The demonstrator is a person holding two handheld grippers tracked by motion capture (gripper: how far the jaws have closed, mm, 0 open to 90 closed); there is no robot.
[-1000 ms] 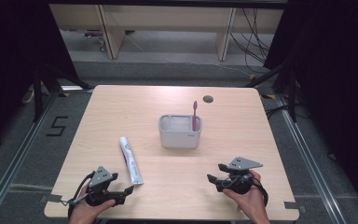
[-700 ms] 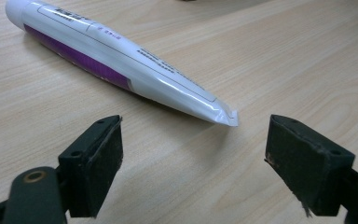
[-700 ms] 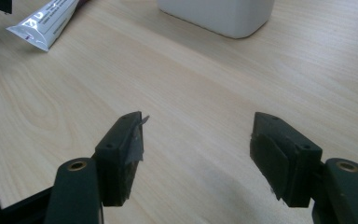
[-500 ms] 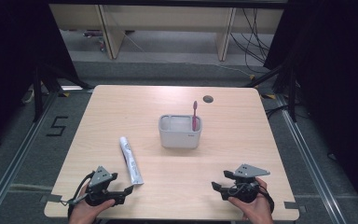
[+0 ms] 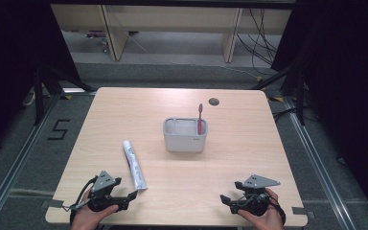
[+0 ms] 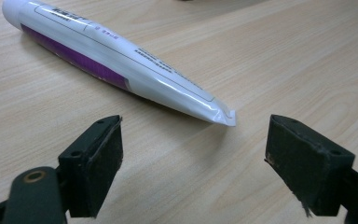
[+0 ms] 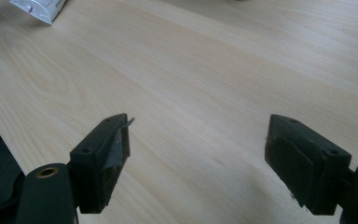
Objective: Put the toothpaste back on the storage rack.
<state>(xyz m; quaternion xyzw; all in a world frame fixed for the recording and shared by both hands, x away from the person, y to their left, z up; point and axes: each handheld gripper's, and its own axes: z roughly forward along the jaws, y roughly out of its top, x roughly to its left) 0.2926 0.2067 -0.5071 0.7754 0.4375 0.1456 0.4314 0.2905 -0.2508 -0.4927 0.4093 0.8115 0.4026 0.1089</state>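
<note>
Nearest, at the table's (image 5: 268,143) front edge: both grippers rest low, one in each hand. Left gripper (image 5: 127,197) sits at the front-left, jaws spread wide, nothing between them. Right gripper (image 5: 225,200) sits at the front-right; its jaws have just been opening and now stand wide over bare wood, holding nothing.

Just ahead of the left gripper: toothpaste tube (image 5: 134,164), lying flat. In the left gripper view the tube's (image 6: 116,60) crimped flat end points back toward the gap between the jaws, close but not touching either pad. Long axis runs away from the person, cap end farther off and leaning slightly left in the high view. So the tube lies almost in line with the left gripper's reach, end-on rather than broadside.

Right gripper is well apart from the tube; the tube's crimped end (image 7: 37,9) shows off at the corner of its view. Left hand judged the nearer by far.

Farther, mid-table: grey holder (image 5: 184,135), with a red toothbrush (image 5: 200,119) standing upright in its right side. Beyond that, a dark cable hole (image 5: 214,101) near the far edge.
</note>
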